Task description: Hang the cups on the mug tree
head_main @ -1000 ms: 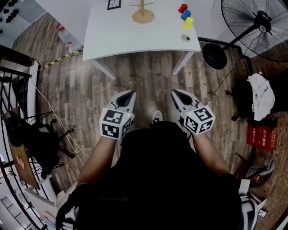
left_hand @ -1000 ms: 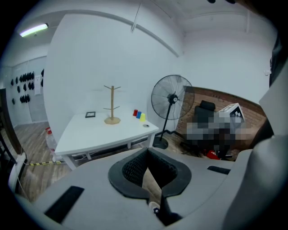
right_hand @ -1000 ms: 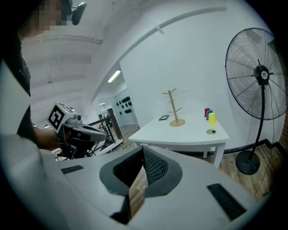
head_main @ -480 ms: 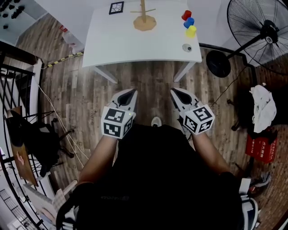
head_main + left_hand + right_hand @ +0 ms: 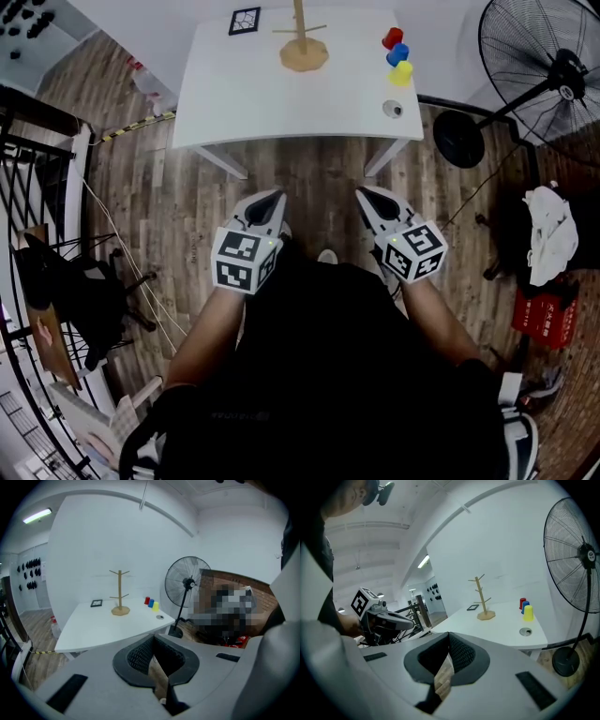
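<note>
Wood-plank floor (image 5: 309,159) is seen beneath both grippers; the white rectangular table (image 5: 253,94) stands well ahead. The left gripper (image 5: 271,201) and right gripper (image 5: 367,197) are held low by the body, each with jaws closed together on nothing, which is judged a pre-approach posture. The red plastic cup (image 5: 392,38), blue plastic cup (image 5: 399,53) and yellow plastic cup (image 5: 402,72) are lined up at the table's right edge, apart from the bare wooden mug tree (image 5: 303,49). The tree's pegs are resolved only in the gripper views; the gap to the table is shown only by the head view.

Left gripper (image 5: 273,195) and right gripper (image 5: 364,192) point forward side by side, jaws together.
</note>
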`<state>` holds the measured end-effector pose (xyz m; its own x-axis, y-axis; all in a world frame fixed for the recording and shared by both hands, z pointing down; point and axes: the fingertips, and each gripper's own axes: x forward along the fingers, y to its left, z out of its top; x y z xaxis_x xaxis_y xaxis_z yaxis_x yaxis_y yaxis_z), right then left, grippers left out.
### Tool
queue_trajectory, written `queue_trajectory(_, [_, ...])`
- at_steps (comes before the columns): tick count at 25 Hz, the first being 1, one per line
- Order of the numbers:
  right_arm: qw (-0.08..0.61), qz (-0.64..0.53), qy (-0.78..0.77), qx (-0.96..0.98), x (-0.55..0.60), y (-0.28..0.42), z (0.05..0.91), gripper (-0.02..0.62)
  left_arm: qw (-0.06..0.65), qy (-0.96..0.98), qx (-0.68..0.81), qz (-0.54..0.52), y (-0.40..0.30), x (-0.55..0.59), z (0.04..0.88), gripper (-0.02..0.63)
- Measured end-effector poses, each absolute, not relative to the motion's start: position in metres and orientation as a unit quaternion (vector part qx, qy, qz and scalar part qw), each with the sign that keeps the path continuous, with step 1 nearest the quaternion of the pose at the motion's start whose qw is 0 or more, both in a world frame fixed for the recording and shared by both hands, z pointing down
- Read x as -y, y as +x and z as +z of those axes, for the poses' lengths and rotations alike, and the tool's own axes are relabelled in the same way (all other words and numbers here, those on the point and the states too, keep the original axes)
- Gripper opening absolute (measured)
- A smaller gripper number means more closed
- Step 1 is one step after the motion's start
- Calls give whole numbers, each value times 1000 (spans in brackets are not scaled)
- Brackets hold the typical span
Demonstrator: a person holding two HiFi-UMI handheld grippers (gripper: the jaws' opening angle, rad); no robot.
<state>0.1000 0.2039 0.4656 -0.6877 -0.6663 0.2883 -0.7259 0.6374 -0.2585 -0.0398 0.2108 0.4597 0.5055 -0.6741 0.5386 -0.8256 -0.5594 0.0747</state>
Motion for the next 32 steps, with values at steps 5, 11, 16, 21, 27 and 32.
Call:
queue_trajectory(5, [93,180,379,903,-190,91,473,6,172,851,439,233,-48,-196,468,15])
queue_trajectory(11, [103,175,385,900,-152,86,473,6,169,858,428,229,-50,-151,469,15])
queue_trajectory(16, [111,174,393,896,-107,78,471,6,166,863,419,227,-55,-101,464,15])
queue_trajectory(21, [114,167,401,893,-58,61,462,7,166,867,411,226,-72,-50,461,15])
queue_trajectory(27, [115,163,423,884,0,41,453,6,156,878,392,226,-91,11,453,15])
queue_trajectory(32, [117,157,442,876,43,21,451,6,152,885,376,230,-113,57,455,15])
